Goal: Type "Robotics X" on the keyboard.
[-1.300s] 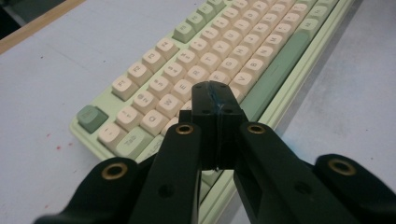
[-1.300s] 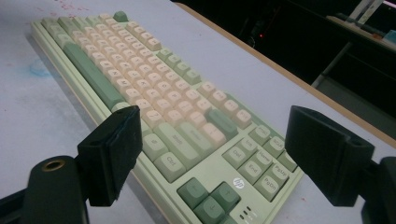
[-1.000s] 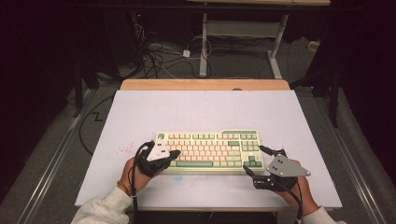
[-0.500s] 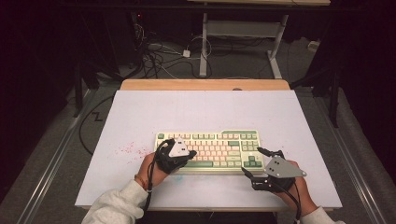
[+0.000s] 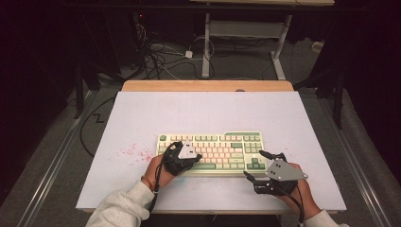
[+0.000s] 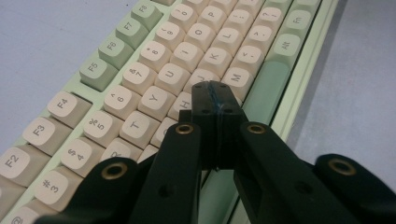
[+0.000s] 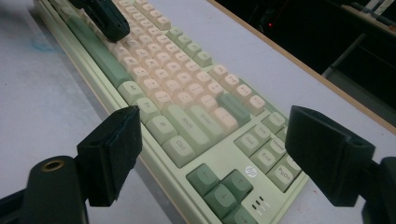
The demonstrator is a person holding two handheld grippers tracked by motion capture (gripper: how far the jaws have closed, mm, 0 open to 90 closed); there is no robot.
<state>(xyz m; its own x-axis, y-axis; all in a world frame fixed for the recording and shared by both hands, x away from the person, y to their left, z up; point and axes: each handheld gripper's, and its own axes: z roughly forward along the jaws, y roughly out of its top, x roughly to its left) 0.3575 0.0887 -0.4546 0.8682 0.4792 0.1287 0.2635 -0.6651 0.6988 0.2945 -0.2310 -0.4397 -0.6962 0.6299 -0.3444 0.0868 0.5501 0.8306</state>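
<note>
A pale green keyboard with cream and green keys lies on the white tabletop, near the front edge. My left gripper is shut with nothing between its jaws, its tip low over the left-middle keys. In the left gripper view the closed tips sit over the keyboard around the H, N and M keys; I cannot tell whether they touch. My right gripper stands open at the keyboard's right front corner. In the right gripper view its pads flank the arrow-key end of the keyboard, and the left gripper shows farther off.
The white tabletop has pink speckled stains left of the keyboard and a wooden strip along its far edge. Cables and a desk frame lie on the floor beyond.
My left gripper has moved right, from the keyboard's left end onto its left-middle keys. The right gripper has shifted slightly toward the front edge, still open.
</note>
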